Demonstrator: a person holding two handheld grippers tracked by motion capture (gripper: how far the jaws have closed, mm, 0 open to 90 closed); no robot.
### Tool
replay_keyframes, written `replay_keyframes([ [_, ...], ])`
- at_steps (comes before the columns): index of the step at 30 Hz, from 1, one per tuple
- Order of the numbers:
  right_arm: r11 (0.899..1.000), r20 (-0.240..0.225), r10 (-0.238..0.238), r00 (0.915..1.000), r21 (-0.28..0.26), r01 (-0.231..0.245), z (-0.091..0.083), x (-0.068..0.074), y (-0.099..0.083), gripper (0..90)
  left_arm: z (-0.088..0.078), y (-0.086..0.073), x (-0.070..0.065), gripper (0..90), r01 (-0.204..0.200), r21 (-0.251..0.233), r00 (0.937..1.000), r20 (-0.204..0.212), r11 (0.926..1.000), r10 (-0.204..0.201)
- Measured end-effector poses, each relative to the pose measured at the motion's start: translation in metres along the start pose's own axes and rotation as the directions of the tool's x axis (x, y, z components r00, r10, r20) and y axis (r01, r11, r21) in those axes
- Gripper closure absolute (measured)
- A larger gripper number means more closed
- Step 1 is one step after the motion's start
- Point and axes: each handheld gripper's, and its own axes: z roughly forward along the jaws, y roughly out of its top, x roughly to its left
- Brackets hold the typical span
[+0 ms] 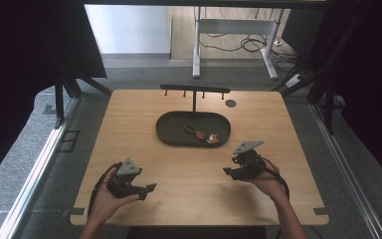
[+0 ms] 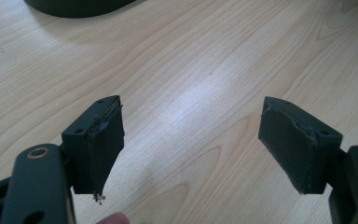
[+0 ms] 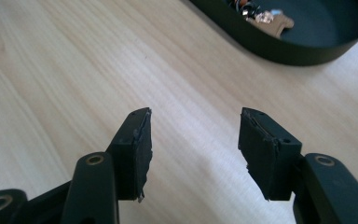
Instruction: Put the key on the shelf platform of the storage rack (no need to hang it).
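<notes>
A black oval tray (image 1: 169, 130) sits at the middle of the wooden table (image 1: 129, 114), holding a small keyring with a cord loop (image 1: 193, 129) and a copper-coloured tag (image 1: 212, 138). My left gripper (image 1: 150, 188) lies in a hand near the front left, its jaws wide open over bare wood (image 2: 191, 140). My right gripper (image 1: 227, 172) is held at the front right, just short of the tray, jaws open with nothing between them (image 3: 193, 140). In the right gripper view the tray's rim (image 3: 279, 51) and the tag (image 3: 268, 19) lie ahead at the upper right.
A black rack with several small pegs (image 1: 195, 90) stands behind the tray. A dark round disc (image 1: 231, 103) lies at the table's back right. Beyond the table stand a white desk frame (image 1: 234, 30) and floor cables.
</notes>
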Motion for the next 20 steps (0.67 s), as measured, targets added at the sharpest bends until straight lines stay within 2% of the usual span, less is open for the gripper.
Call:
replay_keyframes([
  [6,0.999,-0.002,0.029,0.9996,-0.022,-0.03,-0.002,0.008,-0.025,45.0,-0.001,-0.001,0.002,22.6,0.005,-0.002,1.0,-0.006,1.0,-0.005],
  [8,0.999,-0.003,0.034,0.9994,-0.03,-0.034,-0.003,0.009,-0.028,45.3,-0.001,-0.001,0.002,22.6,0.006,-0.002,1.0,-0.006,1.0,-0.006],
  [9,1.0,-0.003,0.025,0.9997,-0.012,-0.026,-0.001,0.01,-0.031,44.5,-0.001,-0.001,0.003,22.6,0.006,-0.002,1.0,-0.006,1.0,-0.006],
  [11,1.0,0.004,0.019,0.9998,-0.009,-0.019,-0.001,0.01,-0.032,44.6,-0.001,-0.001,0.003,22.6,0.004,-0.001,1.0,-0.006,1.0,-0.004],
  [16,0.998,0.008,0.029,0.9995,-0.05,-0.029,-0.002,0.006,-0.033,42.7,-0.001,-0.001,0.004,22.6,0.011,0.0,0.9999,-0.008,0.9999,-0.011],
  [20,0.997,0.011,0.039,0.9992,-0.06,-0.038,-0.003,0.004,-0.035,41.1,0.001,-0.002,0.007,22.6,0.016,0.009,0.9998,-0.01,0.9998,-0.016],
])
